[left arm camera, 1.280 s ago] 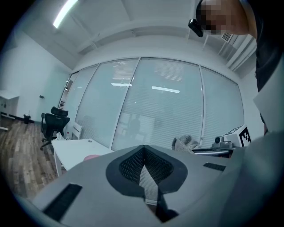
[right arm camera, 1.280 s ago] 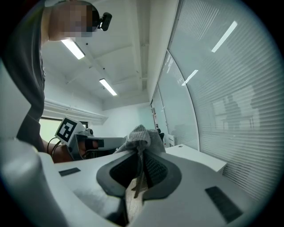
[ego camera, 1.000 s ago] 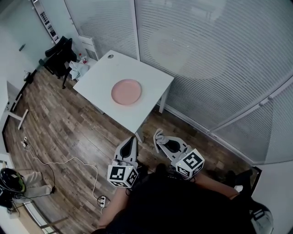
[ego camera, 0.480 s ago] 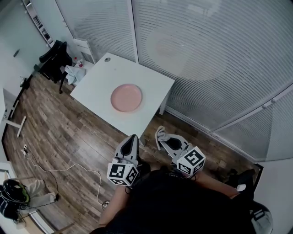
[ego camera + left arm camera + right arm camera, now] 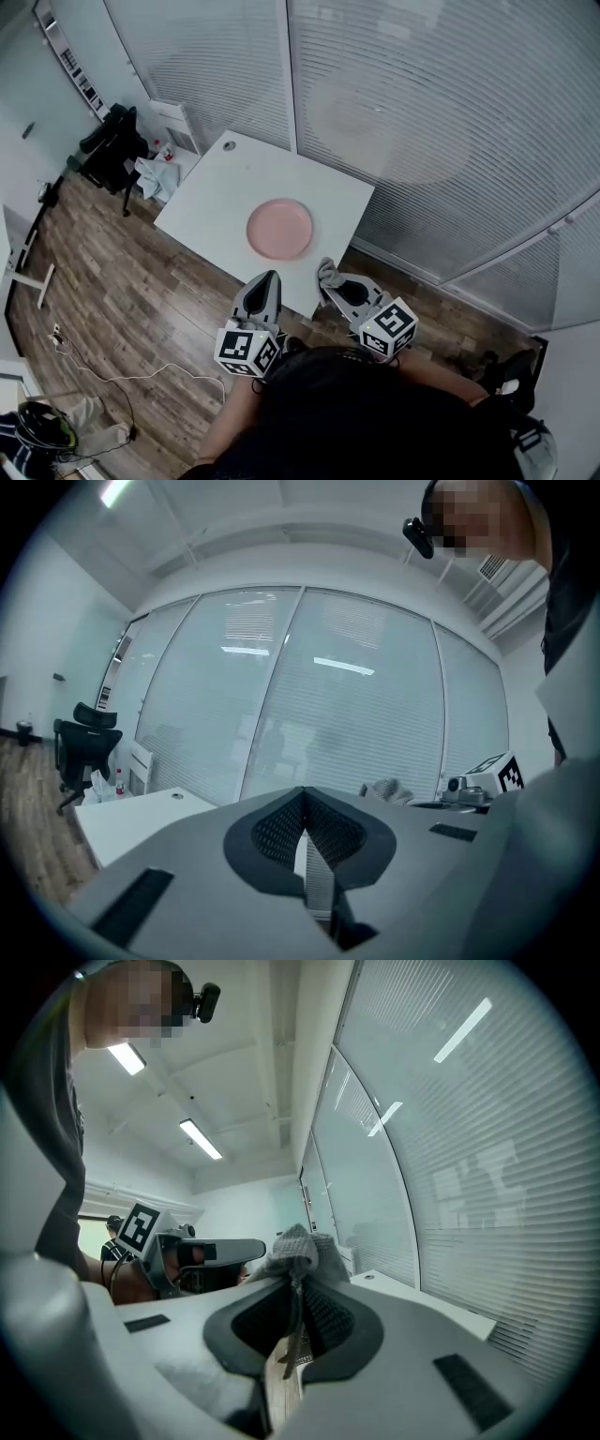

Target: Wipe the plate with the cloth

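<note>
Closer now than a second ago, the pink plate [image 5: 279, 229] lies in the middle of the white table [image 5: 211, 192], and both grippers stand at its near edge. The right gripper [image 5: 328, 284] is clamped on the grey cloth [image 5: 325, 272]. The left gripper [image 5: 268, 280] is closed with nothing in it. Wiping is not yet begun; the tabletop around the plate gives free room.

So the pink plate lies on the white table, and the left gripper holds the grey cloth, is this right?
Not quite. It is the right gripper that holds the grey cloth, as the right gripper view shows; the left gripper is shut on nothing. The pink plate does lie on the white table.
</note>
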Motion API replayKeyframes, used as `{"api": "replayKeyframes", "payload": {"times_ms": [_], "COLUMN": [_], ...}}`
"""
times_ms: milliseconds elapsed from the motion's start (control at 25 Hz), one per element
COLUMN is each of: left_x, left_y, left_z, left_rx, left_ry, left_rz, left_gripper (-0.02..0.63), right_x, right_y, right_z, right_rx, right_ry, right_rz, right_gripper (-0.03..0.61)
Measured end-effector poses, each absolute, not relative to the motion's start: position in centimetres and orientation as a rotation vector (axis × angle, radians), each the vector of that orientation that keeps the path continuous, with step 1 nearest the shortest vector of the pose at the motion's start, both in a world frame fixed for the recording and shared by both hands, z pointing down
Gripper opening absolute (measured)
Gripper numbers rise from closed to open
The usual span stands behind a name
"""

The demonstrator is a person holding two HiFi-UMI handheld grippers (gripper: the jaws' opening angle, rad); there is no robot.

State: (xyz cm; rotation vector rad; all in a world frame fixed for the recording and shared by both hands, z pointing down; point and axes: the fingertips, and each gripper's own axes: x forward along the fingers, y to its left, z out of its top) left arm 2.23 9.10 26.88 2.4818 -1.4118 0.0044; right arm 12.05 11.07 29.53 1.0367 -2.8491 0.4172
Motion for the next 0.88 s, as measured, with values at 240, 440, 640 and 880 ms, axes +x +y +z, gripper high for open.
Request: {"api": "replayKeyframes", "payload": {"times_ms": [240,440,640,880], "left_x": [-1.6,-3.3,-4.2,-4.0], "left_y": [6.9,6.0,4.0,2.0], "left_z": [26.7,27.6,28.2,28.9], "left_rx": [2.486,2.456,2.434,2.399], "left_ry": [-1.381,-1.368,-1.384,-1.399], "left_rz": [0.014,0.019,0.028,0.034], "left_gripper": [0.017,0.017,0.017,0.017], "right_x": [7.7,5.8,5.1,5.0], "right_y": [9.0,8.0,6.0,3.1], "right_z": [29.1,29.6,30.2,30.3], "right_rx": [1.047,1.023,1.000,0.933], "right_ry": [-2.843,-2.830,-2.828,-2.855], "right_rz": [0.417,0.441,0.470,0.450], "right_gripper": [0.040,0.040,0.040,0.040]}}
